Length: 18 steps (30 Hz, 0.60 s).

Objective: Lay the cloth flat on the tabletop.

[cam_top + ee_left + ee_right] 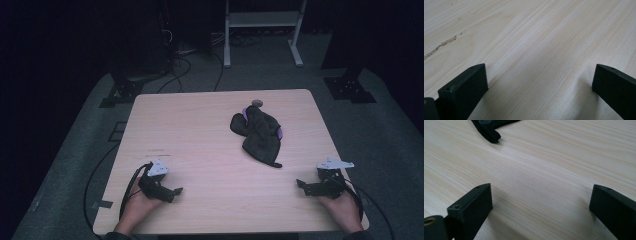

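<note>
The left gripper [172,190] rests low on the near-left part of the table, its 2 jaws spread wide with bare wood between them, as the left gripper view confirms. The right gripper [300,184] sits the same way at the near-right, jaws standing apart and holding nothing. Both point inward toward each other, likely a resting pose with the hands parked clear of the work so either can reach out.

Ahead of the right gripper and to its left lies the dark cloth [260,134], crumpled in 1 heap on the far-right half of the table, well apart from both grippers. Its near corner [489,135] trails toward the right gripper, which looks the handier 1 to take it first. A bit of purple [280,133] shows at the cloth's edge; what it is cannot be told.

The table [200,130] is pale wood with fine grain and a faint scuff [440,46] ahead of the left gripper. Beyond it, grey carpet [390,125], loose cables [180,70] and a white stand [262,30] sit in a dim room.
</note>
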### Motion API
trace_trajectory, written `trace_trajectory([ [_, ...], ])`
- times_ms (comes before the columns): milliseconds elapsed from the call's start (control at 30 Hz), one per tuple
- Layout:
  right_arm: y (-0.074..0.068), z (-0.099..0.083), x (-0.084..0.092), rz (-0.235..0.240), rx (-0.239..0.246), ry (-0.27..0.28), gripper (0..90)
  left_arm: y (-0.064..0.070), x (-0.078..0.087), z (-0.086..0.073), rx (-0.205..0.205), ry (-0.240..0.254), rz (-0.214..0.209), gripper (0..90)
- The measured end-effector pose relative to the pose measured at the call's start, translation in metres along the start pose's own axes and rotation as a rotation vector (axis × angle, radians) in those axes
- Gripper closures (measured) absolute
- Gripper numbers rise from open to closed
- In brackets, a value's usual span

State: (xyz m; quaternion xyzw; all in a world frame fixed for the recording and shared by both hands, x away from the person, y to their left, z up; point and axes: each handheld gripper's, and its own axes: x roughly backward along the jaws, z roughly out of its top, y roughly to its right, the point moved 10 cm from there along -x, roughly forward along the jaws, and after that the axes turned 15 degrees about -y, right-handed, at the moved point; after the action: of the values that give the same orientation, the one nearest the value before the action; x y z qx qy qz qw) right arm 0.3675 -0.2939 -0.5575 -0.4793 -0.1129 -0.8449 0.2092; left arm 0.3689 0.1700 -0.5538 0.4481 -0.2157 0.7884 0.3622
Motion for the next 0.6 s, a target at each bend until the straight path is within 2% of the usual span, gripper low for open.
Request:
trace_trajectory([
  [233, 0.0, 0.001, 0.0, 0.003, 0.005, 0.001, 3.6, 0.0, 0.0, -0.001, 0.009, 0.0, 0.007, 0.0],
  [300, 0.0, 0.001, -0.001, 0.001, 0.002, -0.007, 3.6, 0.001, 0.001, -0.002, 0.015, 0.003, 0.006, 0.0],
  [400, -0.002, 0.004, -0.001, 0.006, 0.003, -0.051, 4.7, 0.001, 0.002, -0.004, 0.016, 0.002, 0.009, 0.0],
  [533, -0.003, 0.008, 0.002, 0.025, -0.001, -0.05, 6.2, 0.002, 0.003, -0.005, 0.019, 0.003, 0.009, 0.0],
  [600, -0.005, 0.016, 0.005, 0.025, 0.025, -0.038, 6.1, 0.002, 0.003, -0.005, 0.019, 0.003, 0.009, 0.0],
])
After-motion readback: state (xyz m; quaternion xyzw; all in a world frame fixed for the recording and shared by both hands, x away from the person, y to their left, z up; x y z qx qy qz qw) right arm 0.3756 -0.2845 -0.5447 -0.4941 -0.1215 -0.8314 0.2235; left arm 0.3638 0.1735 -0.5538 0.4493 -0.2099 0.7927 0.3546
